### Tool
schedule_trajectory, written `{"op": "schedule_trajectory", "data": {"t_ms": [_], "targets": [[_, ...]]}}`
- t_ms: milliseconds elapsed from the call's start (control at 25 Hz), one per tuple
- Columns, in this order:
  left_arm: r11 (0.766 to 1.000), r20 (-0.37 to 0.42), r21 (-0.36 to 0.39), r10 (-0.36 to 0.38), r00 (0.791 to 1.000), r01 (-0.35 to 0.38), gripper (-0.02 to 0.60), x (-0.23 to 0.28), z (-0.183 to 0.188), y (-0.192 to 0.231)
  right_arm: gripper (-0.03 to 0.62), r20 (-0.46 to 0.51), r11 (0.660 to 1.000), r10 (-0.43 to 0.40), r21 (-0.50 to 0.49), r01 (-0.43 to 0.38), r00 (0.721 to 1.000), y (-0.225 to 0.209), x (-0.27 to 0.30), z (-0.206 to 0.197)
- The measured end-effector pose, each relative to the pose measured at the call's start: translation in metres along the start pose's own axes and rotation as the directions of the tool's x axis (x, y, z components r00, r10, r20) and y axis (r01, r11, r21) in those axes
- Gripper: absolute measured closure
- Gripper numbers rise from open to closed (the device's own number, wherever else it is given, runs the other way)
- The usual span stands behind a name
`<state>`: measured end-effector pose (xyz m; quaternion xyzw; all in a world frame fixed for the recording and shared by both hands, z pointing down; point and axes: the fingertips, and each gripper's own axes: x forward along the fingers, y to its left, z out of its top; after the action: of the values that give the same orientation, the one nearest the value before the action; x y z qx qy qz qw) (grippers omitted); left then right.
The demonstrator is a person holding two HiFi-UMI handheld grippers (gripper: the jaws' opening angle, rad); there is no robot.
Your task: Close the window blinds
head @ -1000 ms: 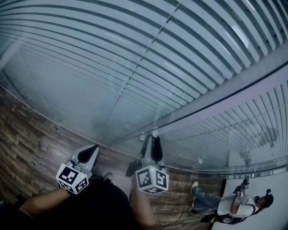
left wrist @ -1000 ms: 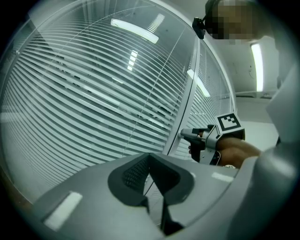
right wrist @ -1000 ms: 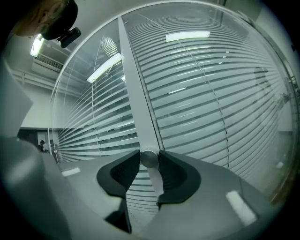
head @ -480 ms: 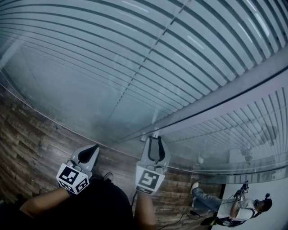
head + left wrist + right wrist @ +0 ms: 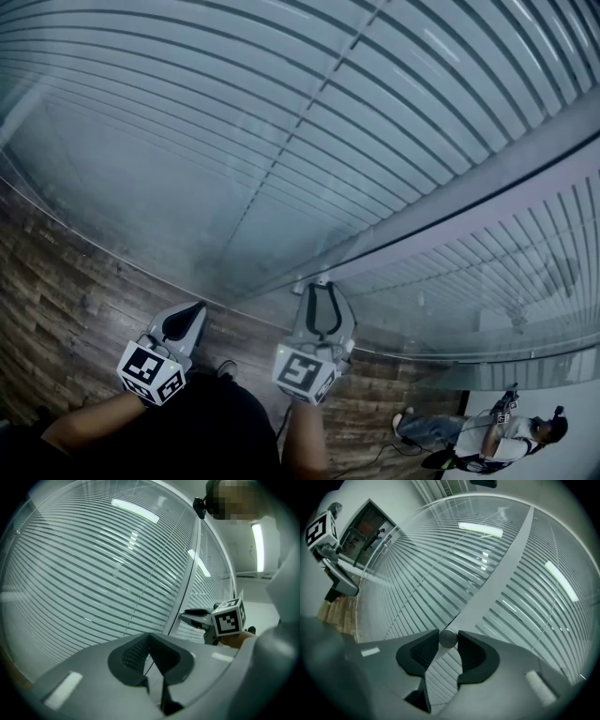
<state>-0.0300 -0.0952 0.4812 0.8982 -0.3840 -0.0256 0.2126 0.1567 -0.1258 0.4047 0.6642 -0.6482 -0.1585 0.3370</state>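
- While the left gripper (image 5: pixel 150 637) sits low at head view's left, its jaws are clenched tip to tip w/ nothing btwn them; marker cube (image 5: pixel 150 371) faces up, just above the person's dark sleeve (image 5: pixel 141 431).
- right gripper (image 5: pixel 448 641) is beside it, to its right and apart from it, pointing at the window. Jaws are clamped on a small round grey knob (image 5: pixel 448 638), one pad touching each side. Jaws have just been opening a bit, knob btwn them.
- knob sits at the foot of the grey frame post (image 5: pixel 501 578), which runs up diagonally btwn two glass panes.
- window blinds (image 5: pixel 234 112) hang behind the glass on both sides of the post: pale horiz. slats w/ dark gaps btwn them, not shut flat. Thin cord lines cross the slats.
- ceiling light strips (image 5: pixel 480 527) reflect in the glass.
- wood-plank floor (image 5: pixel 56 291) runs along the window's base at left.
- another person (image 5: pixel 487 433) shows far off, low at head view's right edge, small, details unclear.
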Motion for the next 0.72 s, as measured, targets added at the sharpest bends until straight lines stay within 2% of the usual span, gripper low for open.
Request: {"op": "schedule_trajectory", "data": {"t_ms": [120, 160, 200, 280, 320, 480, 600, 720], "targets": [[1.0, -0.003, -0.015, 0.01, 1.0, -0.01, 0.58, -0.001, -0.002, 0.003, 0.462, 0.028, 1.0, 0.023, 0.002, -0.023, 0.999, 0.0, 0.001, 0.001], [1.0, -0.004, -0.017, 0.012, 1.0, -0.012, 0.58, -0.002, -0.003, 0.004, 0.459, 0.05, 0.998, 0.039, 0.056, -0.042, 0.998, 0.0, 0.001, 0.002], [1.0, -0.005, -0.017, 0.012, 1.0, -0.012, 0.58, -0.003, -0.004, 0.004, 0.457, 0.082, 0.986, 0.057, 0.153, -0.069, 0.995, -0.001, 0.0, 0.002], [1.0, -0.005, -0.014, 0.011, 1.0, -0.011, 0.58, -0.004, -0.006, 0.003, 0.453, 0.151, 0.915, 0.086, 0.379, -0.138, 0.985, -0.004, -0.002, 0.003], [1.0, -0.005, -0.012, 0.012, 1.0, -0.012, 0.58, -0.004, -0.006, 0.003, 0.451, 0.177, 0.879, 0.094, 0.447, -0.165, 0.98, -0.006, -0.003, 0.002], [1.0, -0.01, -0.017, 0.02, 1.0, -0.02, 0.58, -0.002, -0.004, 0.003, 0.393, 0.182, 0.828, 0.086, 0.534, -0.172, 0.979, -0.007, -0.003, -0.003], [1.0, -0.014, -0.019, 0.022, 1.0, -0.022, 0.58, -0.003, -0.004, 0.007, 0.395, 0.18, 0.73, 0.055, 0.664, -0.162, 0.982, -0.01, -0.003, -0.008], [1.0, -0.027, -0.024, 0.018, 0.999, -0.019, 0.58, -0.001, -0.009, 0.012, 0.401, 0.169, 0.643, 0.066, 0.747, -0.171, 0.983, -0.002, 0.002, -0.016]]}}
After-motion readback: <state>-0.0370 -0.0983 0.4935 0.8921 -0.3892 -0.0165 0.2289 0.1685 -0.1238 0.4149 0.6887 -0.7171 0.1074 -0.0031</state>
